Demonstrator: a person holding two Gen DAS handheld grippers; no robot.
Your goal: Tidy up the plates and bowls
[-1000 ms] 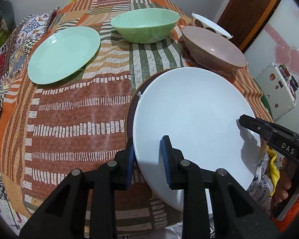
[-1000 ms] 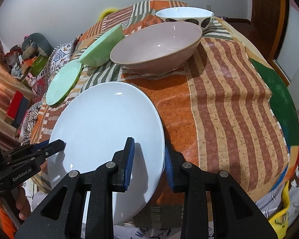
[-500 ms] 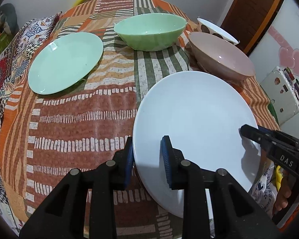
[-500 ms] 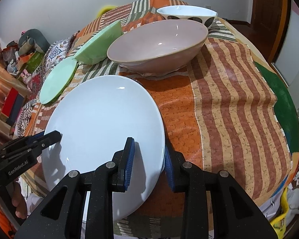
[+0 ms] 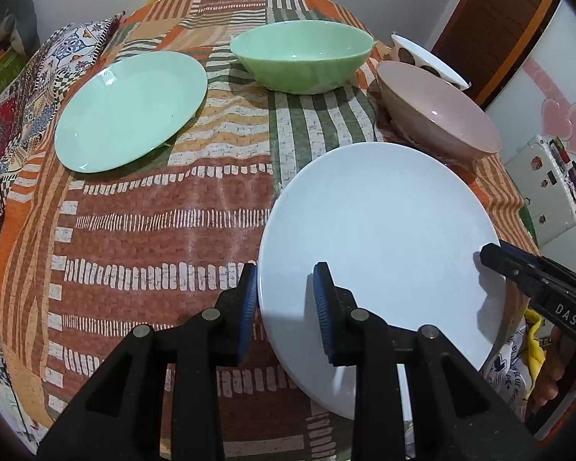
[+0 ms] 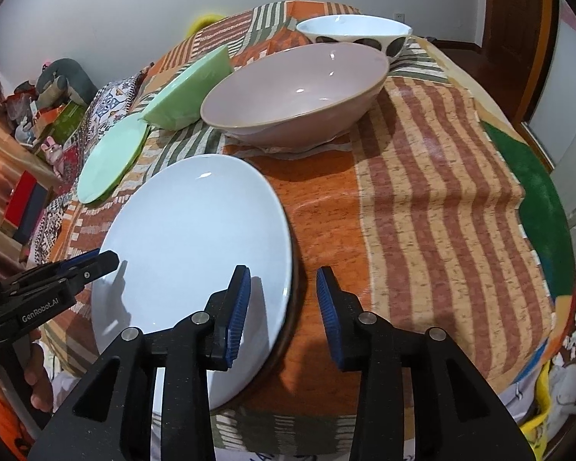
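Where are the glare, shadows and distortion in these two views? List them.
Left wrist view: fisheye bends the round patterned tablecloth; the claw's shadow falls on the round white plate.
Right wrist view: glints on the pink ceramic bowl; dark corners; claw shadows on the plate.

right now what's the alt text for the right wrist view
The right gripper straddles the near right rim of a white plate on a patterned tablecloth, jaws just opening, pads off it. The left gripper reaches its left edge. Behind: pink bowl, spotted bowl, green bowl, green plate.
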